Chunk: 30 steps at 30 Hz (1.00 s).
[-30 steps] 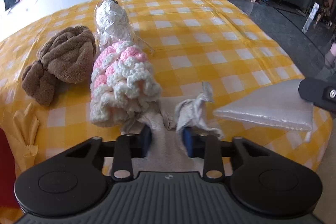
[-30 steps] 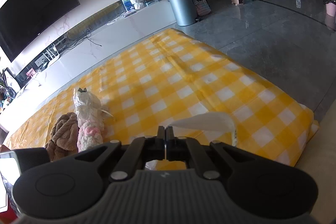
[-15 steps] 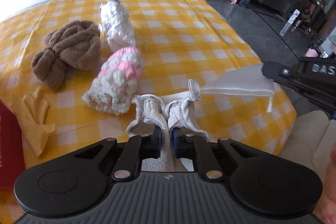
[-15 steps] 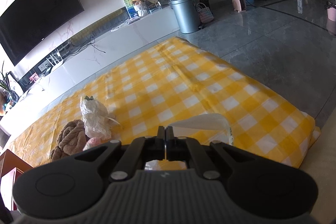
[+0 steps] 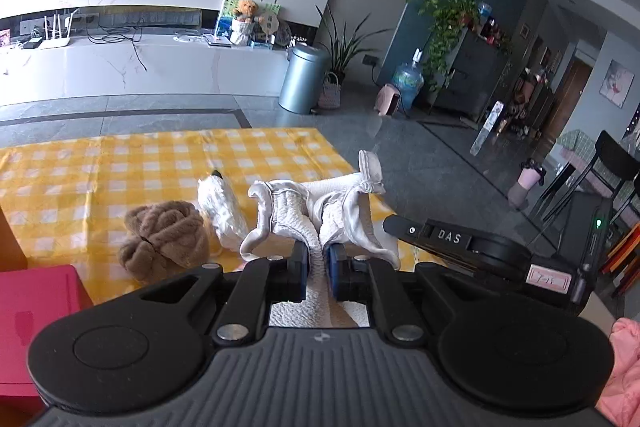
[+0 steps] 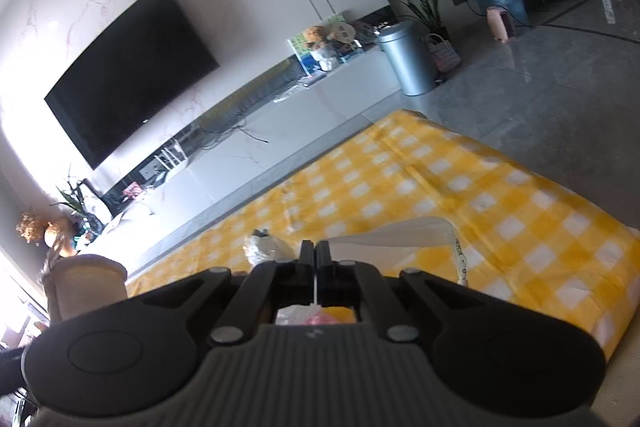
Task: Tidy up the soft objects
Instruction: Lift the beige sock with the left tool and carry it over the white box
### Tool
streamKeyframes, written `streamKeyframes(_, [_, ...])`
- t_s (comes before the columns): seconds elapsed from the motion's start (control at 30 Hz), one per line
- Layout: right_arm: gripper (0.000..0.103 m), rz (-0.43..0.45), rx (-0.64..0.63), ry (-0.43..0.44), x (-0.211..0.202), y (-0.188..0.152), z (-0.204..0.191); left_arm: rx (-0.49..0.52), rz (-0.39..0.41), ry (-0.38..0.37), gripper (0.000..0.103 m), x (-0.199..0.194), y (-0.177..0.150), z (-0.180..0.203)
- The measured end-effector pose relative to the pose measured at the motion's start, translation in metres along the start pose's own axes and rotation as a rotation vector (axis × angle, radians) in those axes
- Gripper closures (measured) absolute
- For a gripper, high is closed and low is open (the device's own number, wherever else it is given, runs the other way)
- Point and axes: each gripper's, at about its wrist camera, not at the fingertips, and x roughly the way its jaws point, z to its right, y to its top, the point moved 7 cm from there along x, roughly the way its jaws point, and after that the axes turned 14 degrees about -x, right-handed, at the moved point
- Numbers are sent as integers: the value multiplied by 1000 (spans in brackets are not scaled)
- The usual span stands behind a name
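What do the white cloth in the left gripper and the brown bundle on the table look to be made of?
White cloth: looks like waffle-textured cotton, matte, with a smoother, slightly shiny sewn hem; pinched in the left gripper. Brown bundle: fuzzy plush or terry, matte, deep soft folds; fibre cannot be told.

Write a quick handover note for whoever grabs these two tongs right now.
Left tongs: shut on the white towel, bunched between the pads and lifted above the table.
Right tongs: shut on the same towel's other end, which stretches across in front of them.
On the yellow checked tablecloth: brown knotted towel and a white plastic-wrapped bundle beside it.
Done: towel picked up by both ends.
Left: fold or place it, then sort the rest; I can't see a destination.
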Motion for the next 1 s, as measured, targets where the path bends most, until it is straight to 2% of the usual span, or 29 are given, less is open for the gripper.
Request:
streamKeyframes(0.1, [103,32,-48,67,-6,10,-26,-5,50,22,91,-31,27,-20])
streamKeyframes(0.2, [103,51,-110,70,-13,20,-49,-40,133,70,91,-71,52,-50])
streamKeyframes(0.3, [103,69,-147,117,-22,27,-76,-104,216,113,91,-114,70,-87])
streamKeyframes(0.4, [103,84,-212,160,-28,35,-116,-194,259,156,91,-143,79,-127])
streamKeyframes(0.5, [103,104,-263,194,-34,40,-161,-240,299,169,91,-168,84,-165])
streamKeyframes(0.7, [103,104,-379,345,-42,29,-269,-335,374,247,91,-209,85,-244])
streamKeyframes(0.8, [103,76,-449,436,-34,13,-323,-370,457,364,91,-223,79,-276])
streamKeyframes(0.87, [103,41,-485,463,-24,2,-354,-362,475,407,91,-223,77,-288])
streamKeyframes(1.0, [103,-10,-544,519,-3,-19,-409,-389,464,397,91,-229,71,-314])
